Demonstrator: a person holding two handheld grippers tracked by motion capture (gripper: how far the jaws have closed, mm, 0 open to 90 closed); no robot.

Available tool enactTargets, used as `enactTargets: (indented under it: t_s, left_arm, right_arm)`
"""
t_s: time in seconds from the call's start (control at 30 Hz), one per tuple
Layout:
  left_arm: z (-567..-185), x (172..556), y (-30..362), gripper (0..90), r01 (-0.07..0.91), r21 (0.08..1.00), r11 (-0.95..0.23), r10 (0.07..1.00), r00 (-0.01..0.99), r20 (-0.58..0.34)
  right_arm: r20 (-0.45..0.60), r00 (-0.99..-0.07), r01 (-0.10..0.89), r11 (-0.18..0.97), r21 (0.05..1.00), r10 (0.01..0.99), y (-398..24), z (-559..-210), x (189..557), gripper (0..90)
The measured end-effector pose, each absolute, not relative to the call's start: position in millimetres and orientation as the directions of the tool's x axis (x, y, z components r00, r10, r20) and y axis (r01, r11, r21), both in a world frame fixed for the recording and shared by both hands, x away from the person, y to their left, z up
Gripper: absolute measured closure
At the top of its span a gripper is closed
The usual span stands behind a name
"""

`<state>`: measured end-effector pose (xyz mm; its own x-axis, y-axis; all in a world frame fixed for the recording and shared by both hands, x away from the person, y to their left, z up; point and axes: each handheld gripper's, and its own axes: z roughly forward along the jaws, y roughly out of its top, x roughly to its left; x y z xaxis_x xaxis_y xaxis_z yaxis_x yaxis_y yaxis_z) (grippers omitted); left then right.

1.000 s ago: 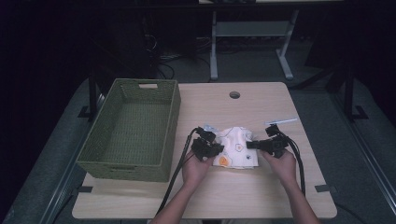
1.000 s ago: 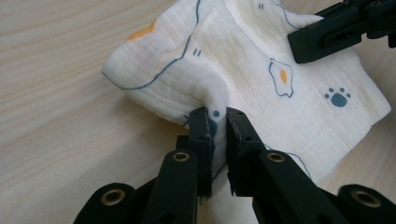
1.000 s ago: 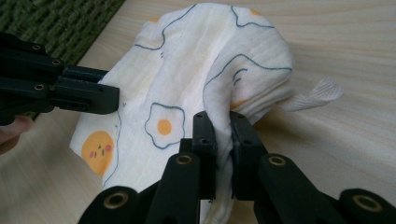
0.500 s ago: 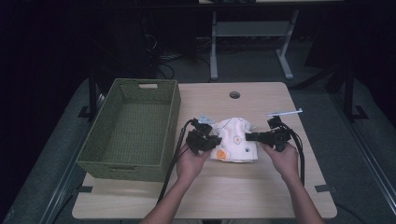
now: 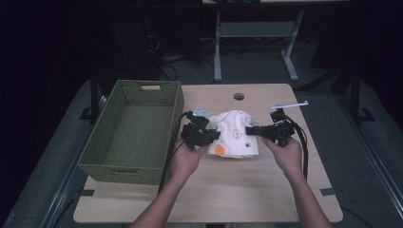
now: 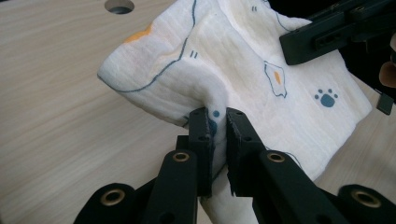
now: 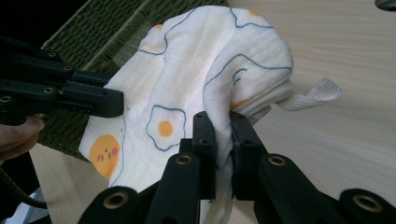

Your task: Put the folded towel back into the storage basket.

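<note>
The cloth [image 5: 234, 135] lies bunched on the table [image 5: 266, 190] beside the empty basket [image 5: 128, 130] in the high view, pinched from both sides. In the left claw view, the left claw [image 6: 218, 122] is clenched on a fold. In the right claw view, the right claw [image 7: 219, 125] grips another fold. Likely folding or binning remains undone

Cloth [image 5: 234, 134]: white quilted fabric, printed with fried eggs (blue outline, orange-yellow yolk), blue paw prints, small blue dashes, one orange round face with pink cheeks; white strap at one edge. Basket [image 5: 134, 130]: olive-green woven. Tabletop [image 5: 223, 190]: pale wood grain, dark round hole near far edge. Left gripper [image 6: 219, 117] and right gripper [image 7: 220, 119]: black jaws, brass-coloured rivets, black cables. Floor: grey.
</note>
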<state>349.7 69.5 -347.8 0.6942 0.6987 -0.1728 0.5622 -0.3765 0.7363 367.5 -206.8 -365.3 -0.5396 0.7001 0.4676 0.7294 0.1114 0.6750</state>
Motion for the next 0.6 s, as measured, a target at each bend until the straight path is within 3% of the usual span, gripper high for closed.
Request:
enactTargets:
  t_s: [0.6]
  left_arm:
    - [-312, 350, 110, 82.5, 0.547, 0.753, -0.366, 0.710, 0.687, -0.154]
  right_arm:
    - [0.461, -0.585, 0.697, 0.124, 0.706, 0.668, -171, -327, 374, 82.7]
